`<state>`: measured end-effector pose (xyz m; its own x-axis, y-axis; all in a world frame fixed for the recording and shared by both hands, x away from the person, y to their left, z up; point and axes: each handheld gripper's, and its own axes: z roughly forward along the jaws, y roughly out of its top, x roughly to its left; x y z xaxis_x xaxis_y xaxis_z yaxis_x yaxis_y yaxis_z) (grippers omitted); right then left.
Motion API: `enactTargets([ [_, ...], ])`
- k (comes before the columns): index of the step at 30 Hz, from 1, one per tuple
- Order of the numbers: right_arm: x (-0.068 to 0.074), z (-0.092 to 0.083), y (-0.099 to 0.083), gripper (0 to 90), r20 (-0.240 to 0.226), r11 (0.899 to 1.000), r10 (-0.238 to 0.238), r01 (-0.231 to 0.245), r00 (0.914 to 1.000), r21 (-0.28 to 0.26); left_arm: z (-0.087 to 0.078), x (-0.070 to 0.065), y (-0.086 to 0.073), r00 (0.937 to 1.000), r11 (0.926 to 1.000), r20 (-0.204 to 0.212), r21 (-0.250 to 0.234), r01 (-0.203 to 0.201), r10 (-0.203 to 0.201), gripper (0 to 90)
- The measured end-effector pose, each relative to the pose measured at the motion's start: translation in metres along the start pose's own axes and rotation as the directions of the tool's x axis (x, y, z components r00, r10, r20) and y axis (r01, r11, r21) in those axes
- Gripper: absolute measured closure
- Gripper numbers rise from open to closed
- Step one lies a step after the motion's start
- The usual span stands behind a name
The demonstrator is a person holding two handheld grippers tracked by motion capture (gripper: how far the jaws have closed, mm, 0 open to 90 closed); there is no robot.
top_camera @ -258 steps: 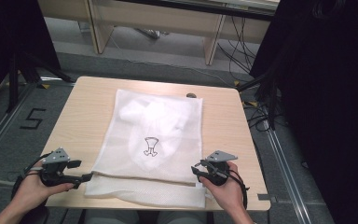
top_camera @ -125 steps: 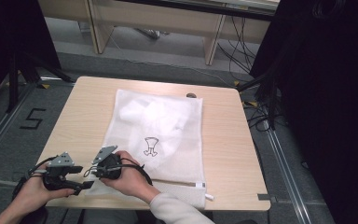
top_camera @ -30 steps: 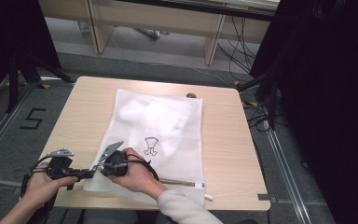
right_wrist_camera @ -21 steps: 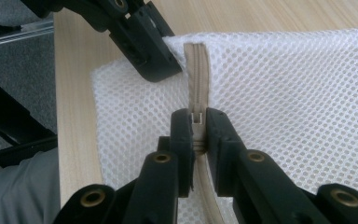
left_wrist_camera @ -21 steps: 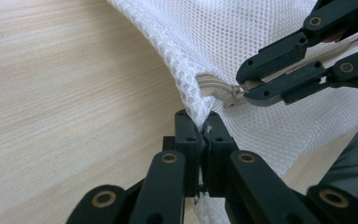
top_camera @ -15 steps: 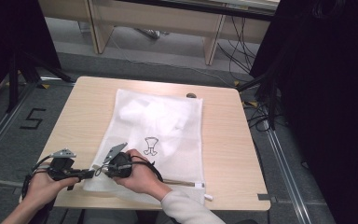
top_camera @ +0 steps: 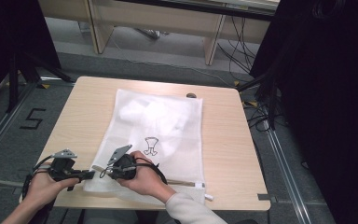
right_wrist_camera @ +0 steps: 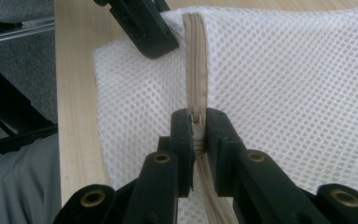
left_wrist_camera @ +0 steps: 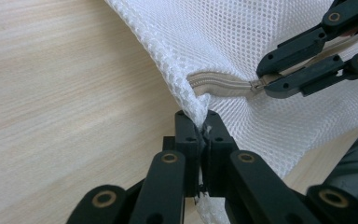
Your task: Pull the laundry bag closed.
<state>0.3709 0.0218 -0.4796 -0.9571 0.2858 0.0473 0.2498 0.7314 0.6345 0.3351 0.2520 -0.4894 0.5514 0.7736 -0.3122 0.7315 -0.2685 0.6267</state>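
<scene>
White mesh laundry bag (top_camera: 158,135) lies flat on the bench (top_camera: 242,154), zipper (right_wrist_camera: 195,60) running along its near edge. Left gripper (left_wrist_camera: 200,122) is clamped on the mesh at the bag's near-left corner, just past the zipper's end, pinning it. Right gripper (right_wrist_camera: 196,122) is closed on the zipper pull (right_wrist_camera: 196,119), right beside the left gripper; in the high view both sit at the bag's near-left corner (top_camera: 95,175).

Step in hand, as I judge it: working the zipper, with the pull at the left end of the track. Can't tell from the mesh whether the track is closed ahead of the pull.

Next move calls for a steady drag of the pull along the track while the left grip holds tension; slack mesh could jam the slider.
</scene>
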Motion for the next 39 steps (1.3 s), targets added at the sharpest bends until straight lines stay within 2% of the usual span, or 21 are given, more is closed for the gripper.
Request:
enactTargets([
  [1, -0.001, 0.000, 0.000, 82.5, 0.000, 1.000, -0.012, 0.012, 0.9999, 0.003, 0.001, -0.001, -0.001, 1.0000, 0.9997, -0.007, -0.022, 0.006, -0.006, 86.5],
  [2, -0.003, 0.000, 0.000, 82.5, 0.001, 1.000, -0.031, 0.031, 0.9995, 0.000, 0.001, -0.001, -0.001, 1.0000, 0.9997, -0.007, -0.023, 0.006, -0.006, 86.5],
  [3, -0.002, -0.001, -0.001, 82.5, 0.008, 1.000, -0.008, 0.008, 0.9999, 0.000, 0.000, 0.000, 0.000, 0.9999, 1.0000, -0.011, -0.008, 0.004, -0.004, 86.5],
  [4, -0.003, -0.001, -0.002, 82.5, -0.001, 1.000, -0.011, 0.011, 0.9999, 0.002, -0.001, 0.000, 0.000, 1.0000, 1.0000, -0.003, 0.000, 0.003, -0.003, 86.4],
  [8, -0.004, -0.003, -0.005, 82.5, 0.001, 1.000, -0.004, 0.004, 1.0000, 0.015, 0.000, 0.001, 0.000, 1.0000, 1.0000, -0.005, 0.002, 0.002, -0.002, 86.4],
  [9, -0.004, -0.003, -0.006, 82.6, 0.000, 1.000, 0.001, -0.001, 1.0000, 0.019, 0.001, 0.000, 0.000, 0.9998, 0.9998, -0.011, -0.012, 0.019, -0.019, 86.4],
  [11, -0.007, -0.003, -0.006, 82.6, -0.006, 1.000, -0.028, 0.028, 0.9996, 0.010, 0.001, 0.001, 0.000, 0.9998, 0.9998, -0.012, -0.011, 0.017, -0.018, 86.4],
  [13, -0.006, -0.004, -0.007, 82.5, -0.004, 1.000, -0.019, 0.019, 0.9998, 0.012, 0.001, 0.001, 0.000, 0.9997, 0.9997, -0.016, -0.013, 0.019, -0.019, 86.4],
  [14, -0.006, -0.005, -0.007, 82.5, -0.004, 1.000, -0.005, 0.005, 1.0000, 0.024, 0.001, 0.001, 0.000, 0.9998, 0.9998, -0.010, -0.011, 0.018, -0.018, 86.3],
  [15, -0.006, -0.006, -0.008, 82.5, -0.004, 1.000, 0.004, -0.004, 1.0000, 0.026, 0.000, 0.003, 0.000, 0.9999, 0.9999, -0.009, 0.011, -0.005, 0.006, 86.3],
  [19, -0.009, -0.008, -0.011, 82.5, -0.008, 0.999, 0.002, -0.002, 1.0000, 0.035, 0.000, 0.003, -0.001, 0.9999, 1.0000, -0.016, 0.007, -0.006, 0.006, 86.3],
  [20, -0.008, -0.007, -0.012, 82.5, -0.009, 0.999, 0.017, -0.017, 0.9998, 0.030, 0.000, 0.002, -0.001, 0.9997, 0.9999, -0.021, 0.006, -0.009, 0.009, 86.3],
  [21, -0.009, -0.008, -0.012, 82.6, -0.007, 0.999, 0.007, -0.007, 1.0000, 0.036, 0.001, 0.002, -0.001, 0.9996, 1.0000, -0.026, -0.004, -0.004, 0.004, 86.3],
  [24, -0.009, -0.009, -0.012, 82.5, -0.007, 0.999, -0.005, 0.005, 1.0000, 0.037, 0.000, 0.003, -0.001, 0.9999, 0.9999, -0.014, 0.010, -0.005, 0.005, 86.3],
  [31, -0.010, -0.012, -0.013, 82.5, -0.006, 0.999, 0.006, -0.006, 1.0000, 0.040, 0.000, 0.004, -0.001, 0.9998, 1.0000, -0.022, 0.004, -0.003, 0.003, 86.3],
  [32, -0.011, -0.012, -0.015, 82.5, -0.010, 0.999, 0.005, -0.005, 0.9999, 0.038, 0.001, 0.003, -0.001, 0.9994, 0.9997, -0.030, -0.015, 0.019, -0.019, 86.3],
  [33, -0.012, -0.013, -0.015, 82.6, -0.007, 0.999, 0.002, -0.002, 1.0000, 0.042, -0.001, 0.005, -0.001, 0.9996, 1.0000, -0.027, 0.007, -0.004, 0.004, 86.3],
  [35, -0.012, -0.014, -0.016, 82.6, -0.006, 0.999, 0.016, -0.016, 0.9999, 0.045, -0.001, 0.005, -0.001, 0.9997, 1.0000, -0.023, 0.002, 0.002, -0.002, 86.3],
  [39, -0.014, -0.014, -0.017, 82.5, -0.008, 0.999, -0.007, 0.007, 0.9999, 0.039, -0.001, 0.005, -0.001, 0.9996, 1.0000, -0.027, 0.008, 0.000, 0.000, 86.3],
])
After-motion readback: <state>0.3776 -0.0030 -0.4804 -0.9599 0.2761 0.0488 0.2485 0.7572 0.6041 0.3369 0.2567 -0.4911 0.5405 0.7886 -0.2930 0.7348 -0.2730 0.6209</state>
